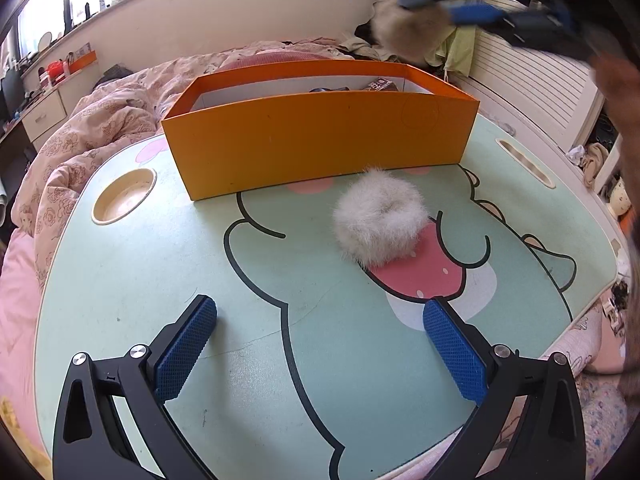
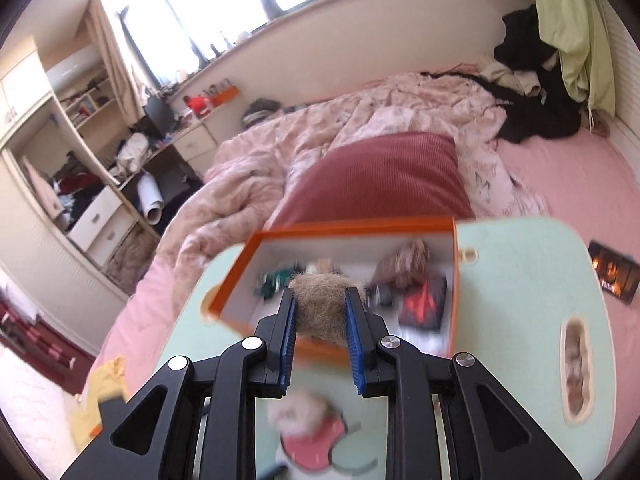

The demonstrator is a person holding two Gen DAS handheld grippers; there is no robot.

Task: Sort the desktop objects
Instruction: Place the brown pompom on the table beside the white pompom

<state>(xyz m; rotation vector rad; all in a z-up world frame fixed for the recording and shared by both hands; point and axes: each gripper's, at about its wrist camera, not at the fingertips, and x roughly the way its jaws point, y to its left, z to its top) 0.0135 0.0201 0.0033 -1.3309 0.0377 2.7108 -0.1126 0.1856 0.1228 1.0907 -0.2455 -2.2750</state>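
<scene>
Left gripper: I see my left gripper (image 1: 320, 344) at the bottom of the left wrist view. Its two blue pads are far apart, so it is open wide, and it holds nothing.

Right gripper: my right gripper (image 2: 320, 312) is squeezed onto a brown fluffy ring (image 2: 319, 312). The blue pads press on both sides of it. In the left wrist view I see this gripper as a blur in the upper right of the frame.

Brown fluffy ring: it is up in the air, in the middle of the right wrist view, in front of the open box.

White fluffy ring: the white fluffy ring (image 1: 380, 220) lies flat on the table, in the middle of the left wrist view, near the front wall of the box.

Orange box: the orange box (image 1: 320, 140) stands on the table at the far side. I can see some things inside, but they are too blurry to name.

Table: the green table (image 1: 140, 280) has a cartoon animal drawn on it and a round cup hole (image 1: 124, 198) at the left of the frame.
</scene>
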